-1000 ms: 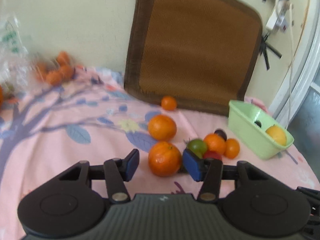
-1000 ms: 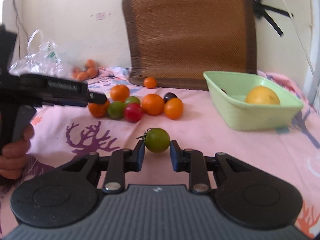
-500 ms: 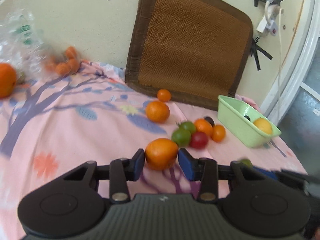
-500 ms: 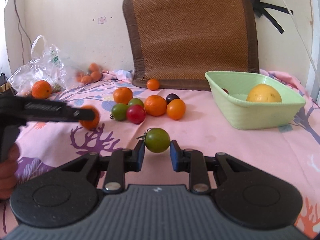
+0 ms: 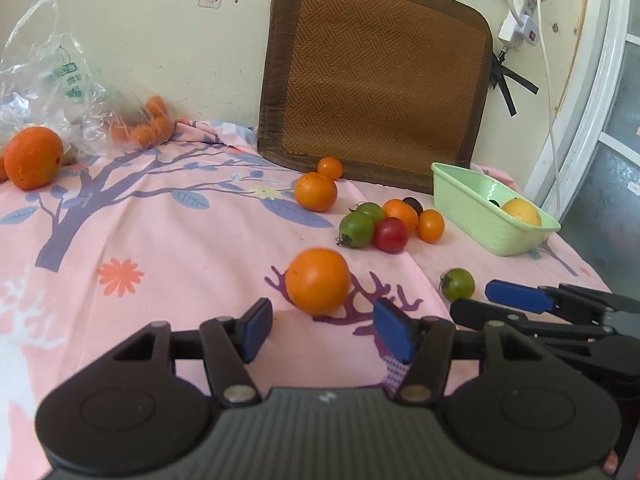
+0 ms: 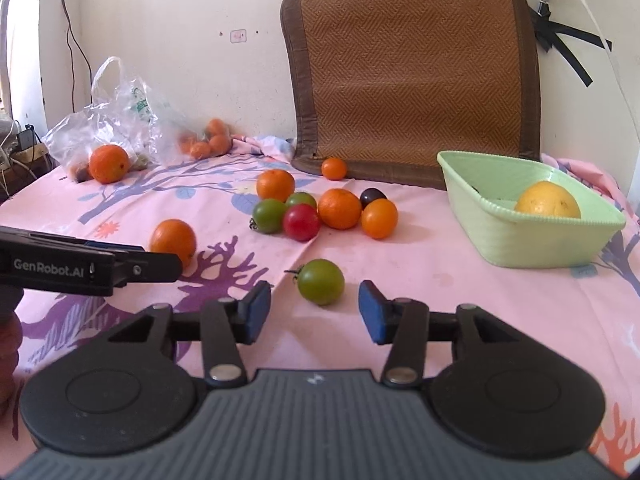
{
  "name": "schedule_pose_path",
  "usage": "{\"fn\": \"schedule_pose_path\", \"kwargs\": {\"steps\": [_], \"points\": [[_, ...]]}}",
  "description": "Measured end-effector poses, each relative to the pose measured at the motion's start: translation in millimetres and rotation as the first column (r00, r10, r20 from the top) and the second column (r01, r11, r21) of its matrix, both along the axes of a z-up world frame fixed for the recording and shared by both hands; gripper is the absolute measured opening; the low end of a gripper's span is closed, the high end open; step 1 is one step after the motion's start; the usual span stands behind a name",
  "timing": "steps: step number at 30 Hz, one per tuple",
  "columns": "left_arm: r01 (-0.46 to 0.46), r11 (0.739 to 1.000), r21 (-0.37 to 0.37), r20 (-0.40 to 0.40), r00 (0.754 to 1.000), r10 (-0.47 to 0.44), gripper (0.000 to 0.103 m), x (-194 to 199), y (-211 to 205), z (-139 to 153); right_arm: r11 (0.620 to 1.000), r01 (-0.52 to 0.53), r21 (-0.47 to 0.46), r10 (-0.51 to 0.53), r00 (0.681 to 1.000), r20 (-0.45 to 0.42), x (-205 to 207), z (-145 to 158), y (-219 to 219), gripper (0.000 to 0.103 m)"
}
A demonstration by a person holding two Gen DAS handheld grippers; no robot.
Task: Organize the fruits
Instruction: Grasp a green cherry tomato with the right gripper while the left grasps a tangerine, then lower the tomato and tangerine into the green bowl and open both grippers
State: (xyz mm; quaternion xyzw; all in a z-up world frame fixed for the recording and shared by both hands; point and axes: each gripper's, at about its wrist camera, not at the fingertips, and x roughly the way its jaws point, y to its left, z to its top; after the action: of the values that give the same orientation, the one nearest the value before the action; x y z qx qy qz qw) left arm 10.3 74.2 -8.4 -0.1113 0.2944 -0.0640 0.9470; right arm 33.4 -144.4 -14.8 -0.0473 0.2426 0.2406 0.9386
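Observation:
My left gripper (image 5: 324,332) is open just behind an orange (image 5: 318,280) that lies on the pink cloth; the same orange shows in the right wrist view (image 6: 173,241). My right gripper (image 6: 314,312) is open just behind a green tomato (image 6: 321,281), also seen in the left wrist view (image 5: 458,283). A cluster of oranges and tomatoes (image 6: 324,210) lies mid-table. A green basket (image 6: 520,236) at the right holds a yellow fruit (image 6: 547,200).
A brown woven mat (image 6: 412,68) leans on the back wall. A clear plastic bag (image 6: 116,120) with small oranges and one big orange (image 6: 109,163) lies at the back left. A power strip and cables hang at the upper right.
Both grippers have opened: the left let go of the orange and the right let go of the green tomato. Both fruits now lie on the cloth, and both grippers have drawn back slightly.

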Motion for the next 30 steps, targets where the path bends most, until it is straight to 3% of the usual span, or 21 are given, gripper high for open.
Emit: {"fn": "schedule_pose_path", "kwargs": {"steps": [5,11,13,15,16,18,26,30], "points": [[0.002,0.999,0.039,-0.002,1.0,-0.002,0.059,5,-7,1,1.0,-0.006,-0.011,0.005,0.999,-0.038,11,-1,6,0.051],[-0.035,0.999,0.008,-0.005,0.999,0.035,0.061,18,-4,2,1.0,0.013,0.021,-0.012,0.997,-0.08,23,-2,4,0.051],[-0.04,0.999,0.002,-0.011,0.999,0.04,0.058,21,-3,1,1.0,0.011,0.02,-0.01,0.997,-0.078,22,-2,5,0.051],[-0.054,0.999,0.002,-0.016,0.998,0.054,0.044,22,-2,1,1.0,0.006,0.018,-0.005,0.997,-0.071,21,-2,5,0.048],[-0.064,0.998,-0.002,-0.015,0.998,0.064,0.039,21,-1,0,1.0,0.003,0.018,-0.002,0.998,-0.066,19,-2,5,0.034],[-0.063,0.998,-0.023,-0.012,0.998,0.063,0.036,20,2,0,1.0,0.003,0.011,-0.002,0.998,-0.061,18,-2,5,0.03],[0.008,0.999,-0.037,0.038,0.999,-0.006,0.036,21,-11,10,0.992,0.042,0.119,-0.042,0.999,-0.002,14,5,-14,0.03],[0.095,0.994,-0.052,0.088,0.992,-0.09,0.036,41,-35,37,0.983,0.12,0.138,-0.134,0.986,0.103,18,20,-34,0.03]]}}
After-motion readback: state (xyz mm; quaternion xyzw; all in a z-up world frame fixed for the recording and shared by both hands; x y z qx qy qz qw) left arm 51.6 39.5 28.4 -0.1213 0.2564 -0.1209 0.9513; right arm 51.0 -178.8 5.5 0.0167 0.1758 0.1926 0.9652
